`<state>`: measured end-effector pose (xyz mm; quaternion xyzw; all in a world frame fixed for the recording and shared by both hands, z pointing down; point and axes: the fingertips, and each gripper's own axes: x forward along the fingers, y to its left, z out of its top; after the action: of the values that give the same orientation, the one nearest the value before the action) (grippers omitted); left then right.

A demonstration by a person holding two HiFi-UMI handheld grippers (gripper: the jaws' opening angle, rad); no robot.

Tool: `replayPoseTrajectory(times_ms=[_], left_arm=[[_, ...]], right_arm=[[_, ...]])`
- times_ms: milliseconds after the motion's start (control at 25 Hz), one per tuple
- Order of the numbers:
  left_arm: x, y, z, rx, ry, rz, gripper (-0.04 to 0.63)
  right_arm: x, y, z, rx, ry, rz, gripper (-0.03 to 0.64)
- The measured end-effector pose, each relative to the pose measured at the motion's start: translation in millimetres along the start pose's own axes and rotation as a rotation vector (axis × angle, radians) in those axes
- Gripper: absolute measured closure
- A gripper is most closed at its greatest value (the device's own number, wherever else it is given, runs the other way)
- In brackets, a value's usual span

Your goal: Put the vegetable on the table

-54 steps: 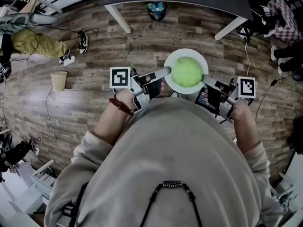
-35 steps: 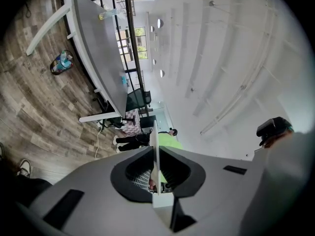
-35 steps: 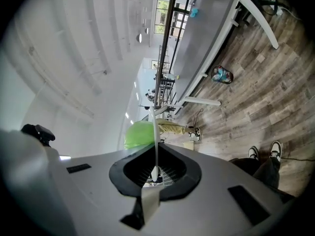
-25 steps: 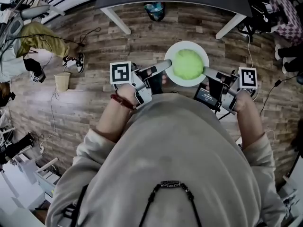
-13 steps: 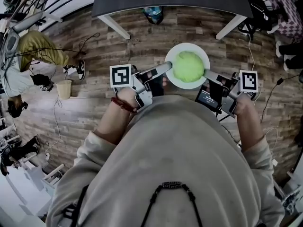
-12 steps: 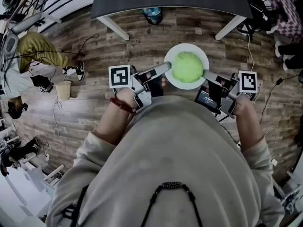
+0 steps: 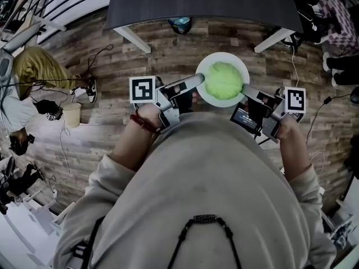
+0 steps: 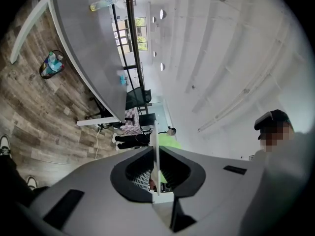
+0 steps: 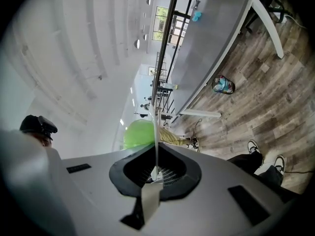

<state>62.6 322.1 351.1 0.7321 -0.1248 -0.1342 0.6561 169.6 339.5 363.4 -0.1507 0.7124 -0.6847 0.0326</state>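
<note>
A round green vegetable (image 7: 224, 80) lies on a white plate (image 7: 238, 66) that I carry at chest height over the wood floor. My left gripper (image 7: 197, 80) is shut on the plate's left rim and my right gripper (image 7: 244, 89) is shut on its right rim. In the left gripper view the plate (image 8: 156, 146) runs edge-on between the left gripper's (image 8: 156, 183) jaws, with the vegetable (image 8: 169, 141) behind it. The right gripper view shows the same: the plate (image 9: 156, 132), the vegetable (image 9: 137, 134) and the right gripper (image 9: 156, 173). The dark grey table (image 7: 202, 1) stands ahead.
Two white table legs (image 7: 132, 39) (image 7: 274, 40) slant to the floor, and a small blue bag (image 7: 179, 22) sits under the table. A person in yellow (image 7: 33, 66) crouches at the left near a pale cup (image 7: 72, 115). Cables trail on the floor at both sides.
The table has drawn nearer and fills more of the top of the head view. The plate stays gripped on both sides. The person at the left has shifted.
</note>
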Motion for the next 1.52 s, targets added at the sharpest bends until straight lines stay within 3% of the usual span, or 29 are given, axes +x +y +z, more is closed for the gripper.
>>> replayPoseTrajectory(times_ms=[640,1160,1520], left_arm=[[-64,5,112,0.019,0.054,-0.013,0.563],[-76,17,166,0.013,-0.078,0.011,0.563],[-34,25,240,0.039,-0.154,0.034,0.563]], right_arm=[[114,24,48,-0.01,-0.035,-0.063,0.591],[157,21,99,-0.037,0.06,-0.031,0.591],[172,15,192,-0.059,0.133,-0.004,0.591]])
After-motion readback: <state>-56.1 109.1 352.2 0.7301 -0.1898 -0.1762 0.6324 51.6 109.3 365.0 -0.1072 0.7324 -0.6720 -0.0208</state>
